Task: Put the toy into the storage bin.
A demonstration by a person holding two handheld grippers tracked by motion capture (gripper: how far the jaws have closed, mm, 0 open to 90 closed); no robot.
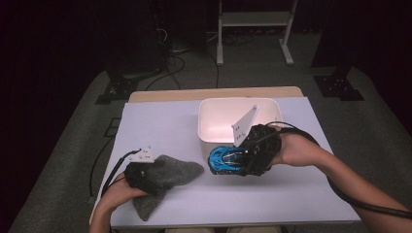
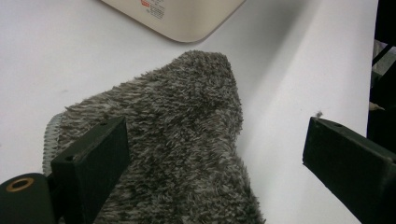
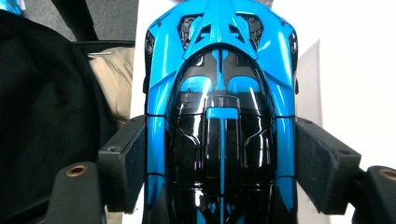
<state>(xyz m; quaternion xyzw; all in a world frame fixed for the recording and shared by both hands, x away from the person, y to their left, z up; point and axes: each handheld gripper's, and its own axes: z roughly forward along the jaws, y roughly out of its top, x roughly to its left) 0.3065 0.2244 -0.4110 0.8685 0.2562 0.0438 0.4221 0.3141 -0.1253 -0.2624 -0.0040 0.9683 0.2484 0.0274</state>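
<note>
Btwn pads: blue toy car (image 3: 219, 116) | R tool (image 3: 219, 172) pinching it | L tool (image 2: 215, 154) spread

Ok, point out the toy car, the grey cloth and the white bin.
toy car (image 3: 219, 135), right gripper view, on its black roof
grey cloth (image 2: 187, 121), left gripper view, on its fluffy middle
white bin (image 1: 214, 104), high view, on its far rim
</note>
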